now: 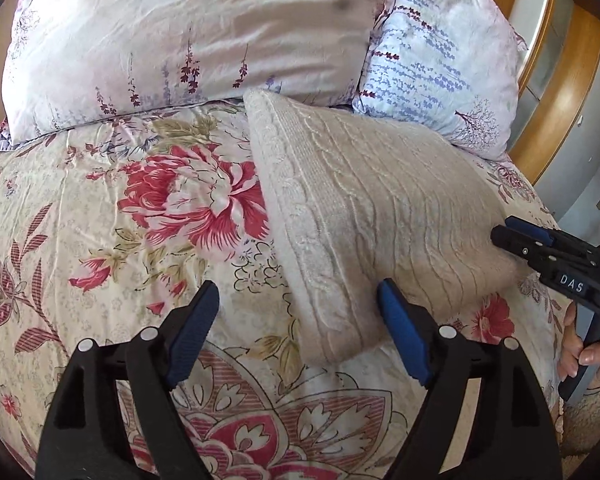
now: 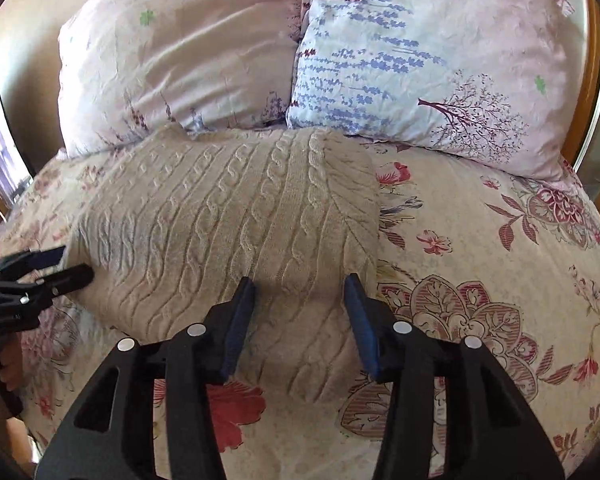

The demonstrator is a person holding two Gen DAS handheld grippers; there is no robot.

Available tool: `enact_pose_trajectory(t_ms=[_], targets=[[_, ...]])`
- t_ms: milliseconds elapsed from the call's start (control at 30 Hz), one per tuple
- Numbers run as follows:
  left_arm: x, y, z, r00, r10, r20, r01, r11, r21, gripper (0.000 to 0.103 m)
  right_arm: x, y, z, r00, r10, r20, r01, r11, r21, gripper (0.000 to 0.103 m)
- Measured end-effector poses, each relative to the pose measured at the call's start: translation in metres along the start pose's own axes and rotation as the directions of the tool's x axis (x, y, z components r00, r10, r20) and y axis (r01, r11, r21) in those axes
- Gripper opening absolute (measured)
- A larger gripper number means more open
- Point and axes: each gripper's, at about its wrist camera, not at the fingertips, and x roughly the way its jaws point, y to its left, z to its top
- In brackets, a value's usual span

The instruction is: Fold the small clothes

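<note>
- Here I am over the bed, its floral cover spread under everything, and the cream cable-knit sweater lies folded into a compact slab on it.
- The sweater sits toward the head of the bed, its far end touching the two pillows: the pale pink pillow and the lavender-print pillow beside it.
- My left tongs stand wide apart, blue pads facing each other, nothing pinched; the near corner of the sweater lies between and below them, and the right-hand pad sits just beside the knit.
- From the right wrist camera, my right tongs are parted to a middling gap, hovering over the sweater's near edge, with the knit showing between the pads and neither pad pressing on it.
- In that same view my left tongs come in from the left edge, tips right at the sweater's side.
- From the left wrist camera, my right tongs reach in from the right, tips at the sweater's edge, with my right hand wrapped around the handle.
- A wooden bed frame curves along the right side, past the pillows.
</note>
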Motion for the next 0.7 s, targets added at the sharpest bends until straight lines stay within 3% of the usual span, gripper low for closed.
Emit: enact_pose_trajectory(t_ms=[33, 100, 367, 467, 700], targets=[[-0.006, -0.001, -0.002, 1.0, 0.006, 0.017, -0.006, 1.0, 0.004, 0.085, -0.009, -0.005, -0.001, 1.0, 0.005, 0.026, -0.006, 0.999, 0.034, 0.081], [-0.016, -0.002, -0.005, 0.999, 0.009, 0.046, -0.009, 1.0, 0.008, 0.087, -0.026, -0.011, -0.002, 0.997, -0.028, 0.073, 0.023, 0.997, 0.067, 0.094], [-0.037, -0.002, -0.013, 0.994, -0.021, 0.11, 0.028, 0.998, -0.059, 0.101, -0.057, -0.022, -0.014, 0.987, -0.098, 0.126, 0.083, 0.99, 0.114, 0.101], [-0.037, -0.002, -0.015, 0.995, -0.004, 0.098, 0.012, 0.997, -0.077, 0.101, -0.059, -0.017, -0.017, 0.979, -0.149, 0.139, 0.137, 0.986, 0.09, 0.102], [-0.031, -0.004, -0.026, 0.999, 0.033, 0.043, -0.028, 0.994, -0.104, 0.101, -0.057, 0.002, -0.023, 0.982, -0.128, 0.142, 0.126, 0.992, 0.02, 0.102]])
